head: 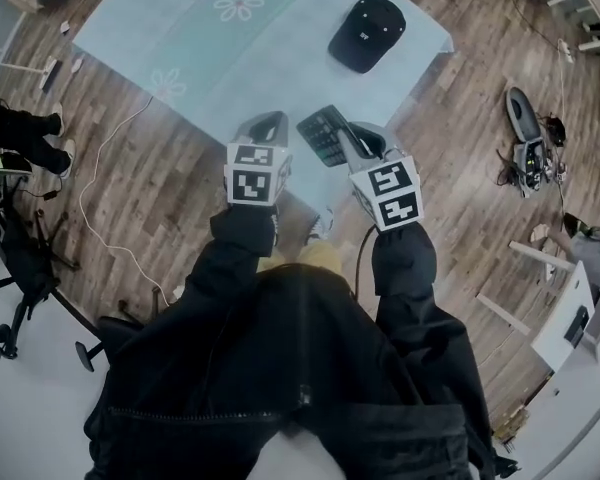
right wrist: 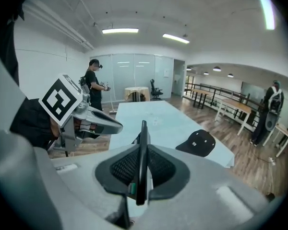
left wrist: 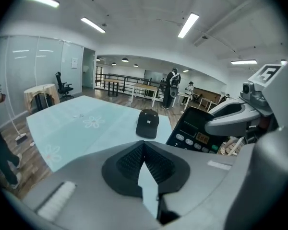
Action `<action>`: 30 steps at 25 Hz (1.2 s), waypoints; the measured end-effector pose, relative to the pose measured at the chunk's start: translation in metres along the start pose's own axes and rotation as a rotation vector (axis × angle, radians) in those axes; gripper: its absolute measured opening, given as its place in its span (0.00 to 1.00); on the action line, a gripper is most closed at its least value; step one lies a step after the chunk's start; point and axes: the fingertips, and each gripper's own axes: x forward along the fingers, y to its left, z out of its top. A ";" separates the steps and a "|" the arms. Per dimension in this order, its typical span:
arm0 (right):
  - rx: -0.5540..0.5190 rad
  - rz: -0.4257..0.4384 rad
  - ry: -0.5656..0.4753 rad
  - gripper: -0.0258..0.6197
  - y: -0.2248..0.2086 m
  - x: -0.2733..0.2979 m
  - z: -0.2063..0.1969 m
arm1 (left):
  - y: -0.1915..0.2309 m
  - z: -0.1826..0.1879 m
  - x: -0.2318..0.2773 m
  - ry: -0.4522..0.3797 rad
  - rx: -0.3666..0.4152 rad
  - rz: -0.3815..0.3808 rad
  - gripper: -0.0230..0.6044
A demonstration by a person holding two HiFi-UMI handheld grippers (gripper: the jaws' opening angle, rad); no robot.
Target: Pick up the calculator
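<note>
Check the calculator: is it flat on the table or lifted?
Lifted. The right gripper clamps the calculator on edge between its pads, clear of the table.

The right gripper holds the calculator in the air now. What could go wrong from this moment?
1. The right gripper pinches the calculator only at one end, so it may pivot or slip out.
2. The left gripper is close beside it and could knock it.
3. It hangs near the corner of the table; if dropped, it might hit the floor.
</note>
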 end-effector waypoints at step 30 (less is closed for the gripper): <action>-0.041 -0.532 -0.714 0.12 -0.054 -0.220 0.194 | -0.080 0.254 -0.121 -0.575 0.275 0.026 0.04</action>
